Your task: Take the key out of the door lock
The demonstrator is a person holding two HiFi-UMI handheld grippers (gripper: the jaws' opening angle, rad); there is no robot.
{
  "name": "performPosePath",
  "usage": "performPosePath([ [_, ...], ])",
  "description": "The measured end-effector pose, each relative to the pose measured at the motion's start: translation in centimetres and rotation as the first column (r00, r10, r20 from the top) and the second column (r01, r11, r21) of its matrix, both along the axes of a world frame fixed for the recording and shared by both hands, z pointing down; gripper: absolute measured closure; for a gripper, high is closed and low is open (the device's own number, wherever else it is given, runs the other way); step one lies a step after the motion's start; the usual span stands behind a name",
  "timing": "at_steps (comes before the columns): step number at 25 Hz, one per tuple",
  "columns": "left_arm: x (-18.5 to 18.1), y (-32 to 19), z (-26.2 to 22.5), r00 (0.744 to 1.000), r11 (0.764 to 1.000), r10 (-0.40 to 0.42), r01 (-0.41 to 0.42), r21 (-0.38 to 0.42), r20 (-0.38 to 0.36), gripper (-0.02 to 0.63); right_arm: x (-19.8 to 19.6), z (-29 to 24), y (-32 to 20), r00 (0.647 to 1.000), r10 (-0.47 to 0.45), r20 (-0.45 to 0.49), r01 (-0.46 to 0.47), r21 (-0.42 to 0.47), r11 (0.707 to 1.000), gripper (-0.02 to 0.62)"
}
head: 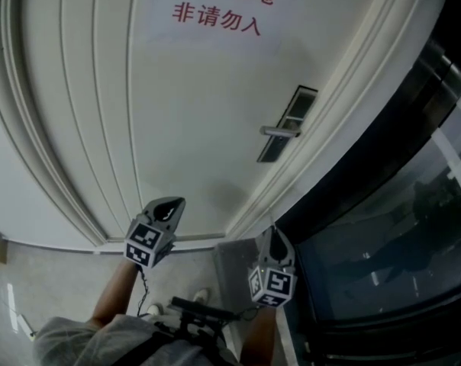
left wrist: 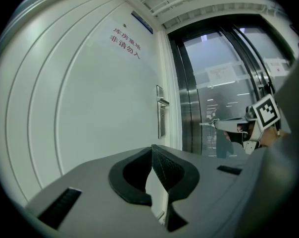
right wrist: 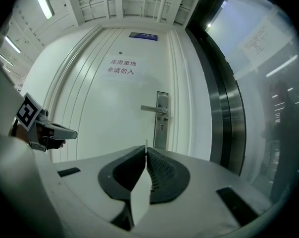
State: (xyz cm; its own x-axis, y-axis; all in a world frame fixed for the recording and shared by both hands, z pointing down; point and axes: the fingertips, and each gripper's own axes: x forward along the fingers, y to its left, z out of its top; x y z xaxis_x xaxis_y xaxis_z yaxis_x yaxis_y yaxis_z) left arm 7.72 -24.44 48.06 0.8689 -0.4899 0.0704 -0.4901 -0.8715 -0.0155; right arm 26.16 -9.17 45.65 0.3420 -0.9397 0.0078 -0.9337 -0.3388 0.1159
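Key: too small for me to resolve; I expect it at lock plate (right wrist: 162, 114) under handle (right wrist: 153, 109), frame centre. Left gripper (head: 168, 204), right gripper (head: 275, 236) low in frame, short of door (head: 192, 120). Fingers together, empty: nothing within reach.

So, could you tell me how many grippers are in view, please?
2: the left gripper low before the door, the right gripper beside it, nearer the glass wall.
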Motion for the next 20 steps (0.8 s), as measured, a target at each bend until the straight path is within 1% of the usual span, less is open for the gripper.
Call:
performPosePath([
  [9,-0.24,-0.02,-0.35,1.000,1.000,-0.008,0.008,0.004,-0.005,0.601,-0.36,-0.23,-0.37,1.000,-0.020,-0.019,0.020,-0.018,1.000,0.577],
  [20,-0.49,-0.39,-0.39,1.000,1.000,-0.015,0.015,0.004,-0.009,0.601,-0.62,0.01,-0.89,0.999,-0.036,-0.010,0.036,-0.024,0.999,0.577],
])
